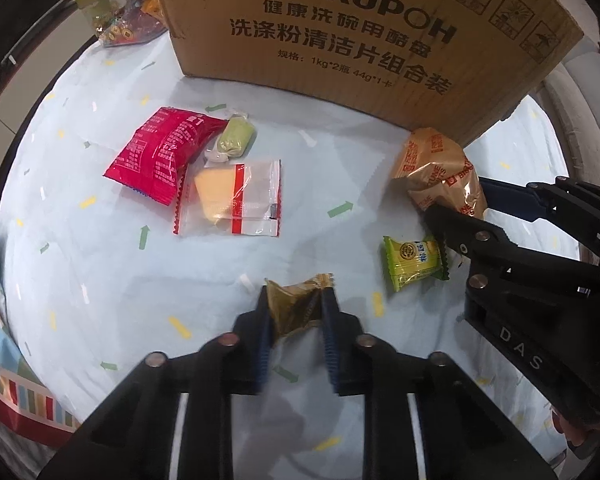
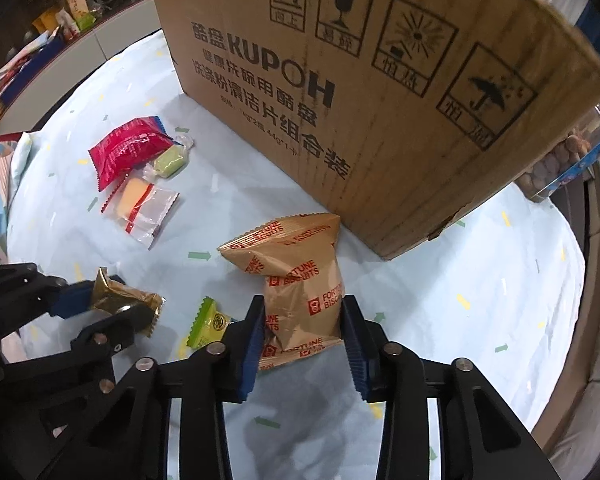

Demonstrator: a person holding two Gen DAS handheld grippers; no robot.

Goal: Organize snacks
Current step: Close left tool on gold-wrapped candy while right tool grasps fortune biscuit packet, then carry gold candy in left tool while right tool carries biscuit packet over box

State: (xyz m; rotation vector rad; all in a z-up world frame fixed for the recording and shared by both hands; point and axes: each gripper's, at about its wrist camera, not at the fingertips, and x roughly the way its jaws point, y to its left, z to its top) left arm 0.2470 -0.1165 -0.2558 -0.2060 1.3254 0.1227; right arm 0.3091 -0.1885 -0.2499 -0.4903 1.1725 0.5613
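Observation:
My left gripper (image 1: 296, 304) is shut on a small gold snack packet (image 1: 296, 308), held just above the pale tablecloth; it also shows in the right wrist view (image 2: 120, 300). My right gripper (image 2: 303, 320) is shut on a tan Fortune Biscuits bag (image 2: 296, 276), which stands in front of the large cardboard box (image 2: 380, 92). That bag also shows in the left wrist view (image 1: 440, 172). A green snack packet (image 1: 414, 262) lies between the two grippers. A red packet (image 1: 160, 152), a clear packet with a yellow wafer (image 1: 232, 198) and a pale green sweet (image 1: 236, 136) lie together further left.
The cardboard box (image 1: 360, 32) fills the back of the round table (image 1: 100, 280). A clear bag of mixed sweets (image 1: 124, 20) lies behind its left corner. A clear tub with a blue label (image 2: 568, 160) shows behind the box's right edge. A striped cloth (image 1: 4, 380) lies at the left edge.

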